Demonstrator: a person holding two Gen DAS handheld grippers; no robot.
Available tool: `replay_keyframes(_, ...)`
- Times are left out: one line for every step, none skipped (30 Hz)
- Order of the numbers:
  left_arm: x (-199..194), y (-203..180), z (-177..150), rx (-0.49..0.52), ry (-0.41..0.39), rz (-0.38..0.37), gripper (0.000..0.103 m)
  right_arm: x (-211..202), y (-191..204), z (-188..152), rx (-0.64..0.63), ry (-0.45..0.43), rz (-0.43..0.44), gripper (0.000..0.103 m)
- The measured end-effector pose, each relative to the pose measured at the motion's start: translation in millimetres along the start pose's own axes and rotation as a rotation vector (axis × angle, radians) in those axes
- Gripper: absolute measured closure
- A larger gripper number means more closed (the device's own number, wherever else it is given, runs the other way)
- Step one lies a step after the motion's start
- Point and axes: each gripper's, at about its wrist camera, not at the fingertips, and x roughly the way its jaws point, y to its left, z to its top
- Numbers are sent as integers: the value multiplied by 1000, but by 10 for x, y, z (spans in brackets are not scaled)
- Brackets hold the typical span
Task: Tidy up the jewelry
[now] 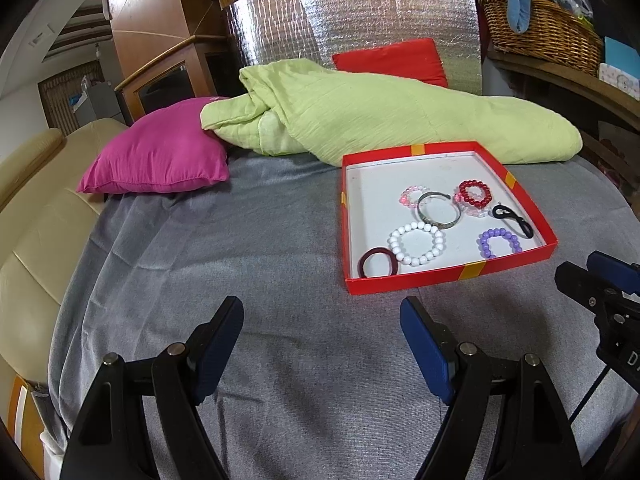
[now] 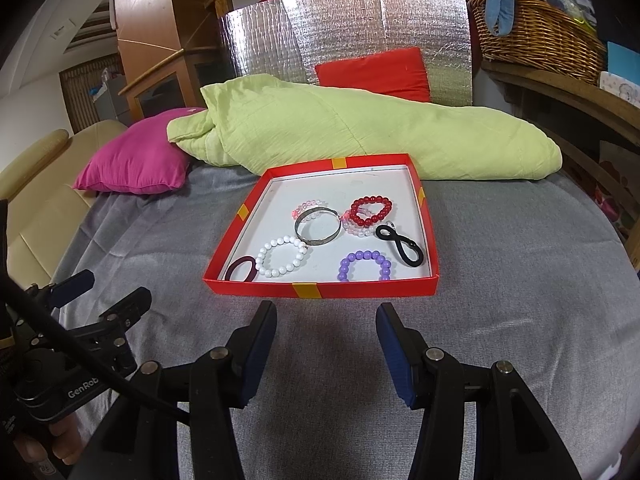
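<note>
A red box lid (image 1: 456,272) (image 2: 320,289) with a white floor lies on the grey bed cover. In it lie a white bead bracelet (image 1: 417,243) (image 2: 283,257), a silver bangle (image 1: 438,212) (image 2: 318,226), a red bead bracelet (image 1: 475,193) (image 2: 371,211), a purple bead bracelet (image 1: 499,242) (image 2: 365,265), pink-clear bead bracelets (image 1: 412,196) (image 2: 310,206), a black hair tie (image 1: 513,220) (image 2: 400,249) and a maroon hair tie (image 1: 379,266) (image 2: 243,269). My left gripper (image 1: 322,322) is open and empty, to the box's front left. My right gripper (image 2: 326,326) is open and empty, just in front of the box.
A light green blanket (image 1: 380,116) (image 2: 360,136) lies behind the box, a magenta pillow (image 1: 160,156) (image 2: 136,164) to its left. A red cushion (image 1: 392,62) leans on a silver foil panel (image 1: 360,20). A wicker basket (image 1: 540,28) stands on a shelf at right. A beige sofa (image 1: 36,208) is left.
</note>
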Motion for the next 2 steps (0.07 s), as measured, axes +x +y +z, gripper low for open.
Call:
replay_keyframes(-11,24,4,-13,-10,-9,22,-2,-9,-3,0,-1,-4,47)
replay_keyframes(-11,57,17,-27,-16,-22,22,-4,-26,3,2,-5,-9,47)
